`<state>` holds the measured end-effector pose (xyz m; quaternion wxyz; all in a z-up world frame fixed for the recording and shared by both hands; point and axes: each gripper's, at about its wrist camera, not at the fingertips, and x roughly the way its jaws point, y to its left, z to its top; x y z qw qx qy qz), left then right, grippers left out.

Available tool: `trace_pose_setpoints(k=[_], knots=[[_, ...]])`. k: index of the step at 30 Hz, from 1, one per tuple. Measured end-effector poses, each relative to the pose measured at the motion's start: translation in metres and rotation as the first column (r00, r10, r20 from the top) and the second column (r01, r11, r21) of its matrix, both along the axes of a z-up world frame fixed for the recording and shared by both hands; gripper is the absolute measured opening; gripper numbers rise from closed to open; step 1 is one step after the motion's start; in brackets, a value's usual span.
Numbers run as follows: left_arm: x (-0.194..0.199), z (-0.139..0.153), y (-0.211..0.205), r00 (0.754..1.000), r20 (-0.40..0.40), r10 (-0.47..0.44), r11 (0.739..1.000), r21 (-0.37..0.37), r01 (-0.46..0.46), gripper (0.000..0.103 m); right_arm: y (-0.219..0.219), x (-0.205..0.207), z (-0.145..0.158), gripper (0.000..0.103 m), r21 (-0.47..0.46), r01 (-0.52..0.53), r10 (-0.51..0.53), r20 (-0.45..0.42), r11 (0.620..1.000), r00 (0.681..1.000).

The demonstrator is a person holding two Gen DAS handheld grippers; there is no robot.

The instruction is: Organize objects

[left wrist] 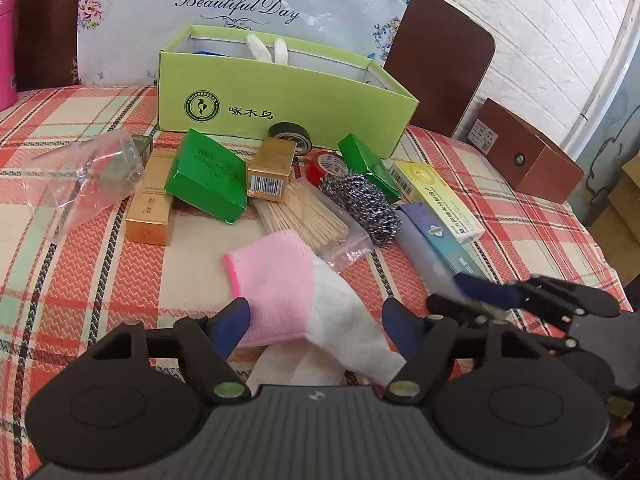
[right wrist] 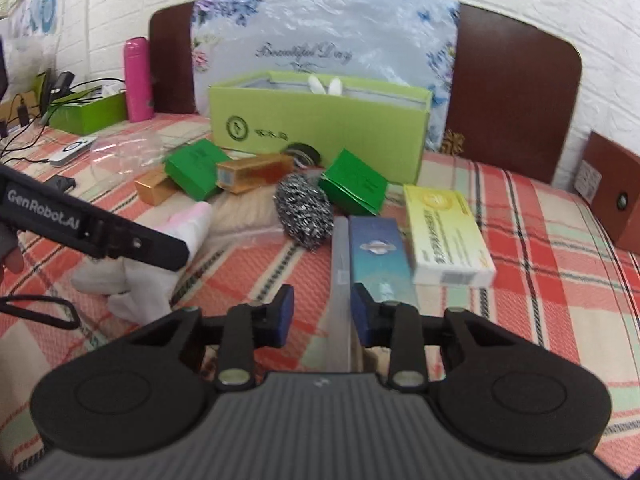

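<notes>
A pink and white cloth (left wrist: 280, 292) lies on the checked tablecloth between the open fingers of my left gripper (left wrist: 316, 324), whose pads flank it. My right gripper (right wrist: 322, 312) is open with its fingers on either side of a grey translucent strip (right wrist: 340, 280) beside a blue box (right wrist: 380, 252). It also shows at the right in the left wrist view (left wrist: 492, 300). An open lime-green box (left wrist: 280, 92) stands behind a pile: green boxes (left wrist: 208, 176), gold boxes (left wrist: 272, 170), a steel scourer (left wrist: 360, 204), a bag of wooden sticks (left wrist: 304, 216), tape rolls (left wrist: 326, 164) and a yellow box (right wrist: 444, 232).
A clear plastic bag (left wrist: 88, 176) lies at the left. A brown box (left wrist: 528, 156) sits at the table's right edge. A pink flask (right wrist: 138, 80), cables and a green tray (right wrist: 88, 114) are at the far left. A floral cushion and chair backs stand behind.
</notes>
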<state>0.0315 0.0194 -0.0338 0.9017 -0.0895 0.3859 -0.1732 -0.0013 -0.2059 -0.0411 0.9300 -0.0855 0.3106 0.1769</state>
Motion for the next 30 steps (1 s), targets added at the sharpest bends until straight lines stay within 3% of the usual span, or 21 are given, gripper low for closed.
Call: trace_pose_setpoints(k=[4, 7, 9, 10, 11, 13, 16, 18, 19, 20, 21, 25, 30], knots=[[0.002, -0.001, 0.002, 1.000, -0.009, -0.002, 1.000, -0.009, 0.002, 0.072, 0.010, 0.001, -0.004, 0.031, 0.026, -0.044, 0.044, -0.026, 0.999, 0.999], [0.004, -0.003, -0.001, 1.000, -0.009, 0.014, 1.000, -0.003, -0.014, 0.074, 0.007, 0.008, -0.006, 0.031, 0.011, 0.010, -0.010, -0.026, 1.000, 1.000], [0.007, -0.005, -0.003, 1.000, -0.016, 0.013, 1.000, 0.005, -0.013, 0.074, 0.003, 0.016, -0.010, 0.032, 0.001, 0.050, -0.050, -0.070, 0.999, 0.996], [0.007, -0.005, -0.005, 1.000, -0.016, 0.003, 1.000, 0.012, -0.002, 0.070, 0.002, 0.017, -0.011, 0.034, 0.004, 0.046, -0.046, -0.069, 0.999, 0.997], [0.007, -0.004, -0.008, 1.000, -0.011, -0.015, 1.000, 0.019, 0.015, 0.058, 0.004, 0.016, -0.011, 0.039, -0.016, 0.030, -0.031, -0.068, 0.999, 0.997], [0.008, -0.004, -0.011, 0.999, -0.013, -0.034, 0.999, 0.029, 0.034, 0.052, 0.009, 0.016, -0.013, 0.042, -0.041, 0.016, -0.019, -0.061, 0.999, 0.998], [0.008, -0.007, -0.013, 1.000, 0.002, -0.023, 0.999, 0.037, 0.023, 0.058, 0.011, 0.021, -0.016, 0.042, -0.013, 0.025, -0.026, -0.064, 1.000, 0.998], [0.007, -0.010, -0.014, 1.000, 0.007, -0.029, 0.999, 0.042, 0.029, 0.056, 0.008, 0.025, -0.018, 0.042, 0.029, 0.042, -0.039, -0.079, 0.999, 0.996], [0.006, -0.009, -0.017, 0.999, 0.016, -0.036, 0.997, 0.067, 0.035, 0.045, 0.008, 0.026, -0.018, 0.036, 0.031, 0.033, -0.031, -0.080, 0.999, 0.996], [0.005, -0.008, -0.018, 0.999, 0.023, -0.047, 0.995, 0.093, 0.044, 0.019, 0.007, 0.024, -0.017, 0.033, 0.031, 0.030, -0.028, -0.078, 0.999, 0.997], [0.004, -0.008, -0.018, 0.998, 0.016, -0.065, 0.994, 0.089, 0.063, 0.013, 0.006, 0.022, -0.016, 0.031, 0.037, 0.032, -0.029, -0.079, 0.999, 0.996], [0.002, 0.002, -0.010, 0.996, 0.005, -0.091, 0.996, 0.013, 0.091, 0.011, -0.009, 0.014, -0.008, 0.027, 0.114, 0.061, -0.050, -0.097, 0.992, 0.994], [0.005, 0.035, -0.004, 0.992, 0.086, -0.095, 0.994, -0.048, 0.099, 0.011, -0.025, 0.009, 0.018, 0.027, 0.195, 0.080, -0.071, -0.049, 0.978, 0.996]])
